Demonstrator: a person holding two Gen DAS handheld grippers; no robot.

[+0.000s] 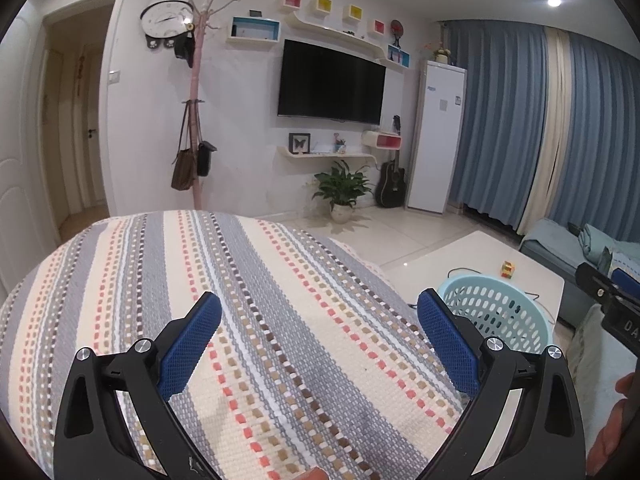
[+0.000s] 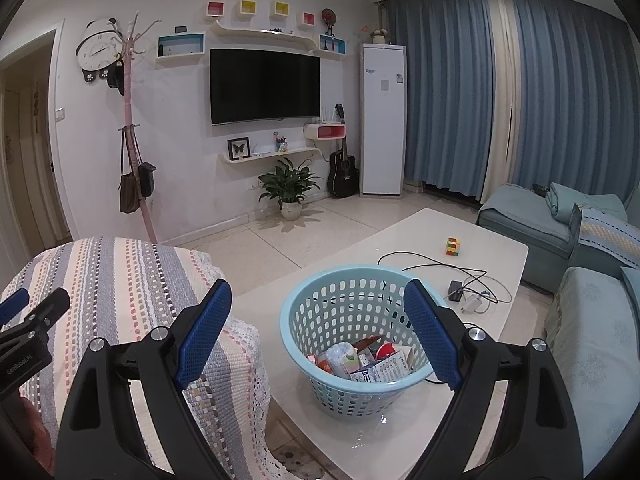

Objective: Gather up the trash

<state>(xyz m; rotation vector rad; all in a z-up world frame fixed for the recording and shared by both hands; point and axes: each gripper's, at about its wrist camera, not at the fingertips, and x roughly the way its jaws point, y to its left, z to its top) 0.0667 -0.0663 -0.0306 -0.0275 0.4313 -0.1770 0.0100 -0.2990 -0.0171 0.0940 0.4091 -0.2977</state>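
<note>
A light blue perforated basket [image 2: 352, 340] stands on the white coffee table [image 2: 400, 236] and holds several pieces of trash [image 2: 360, 360]: cartons, wrappers and a white cup. My right gripper [image 2: 318, 296] is open and empty, held above and in front of the basket. My left gripper [image 1: 318, 308] is open and empty above the striped woven cover [image 1: 240, 300] of a seat. The basket also shows in the left wrist view [image 1: 500, 308], to the right. Each gripper shows at the edge of the other's view.
A multicoloured cube [image 2: 453, 246], a black adapter with cables [image 2: 456, 290] and a white charger lie on the table. Blue sofas [image 2: 592, 344] stand at the right. A potted plant [image 2: 290, 188], guitar, coat stand and wall TV are at the far wall.
</note>
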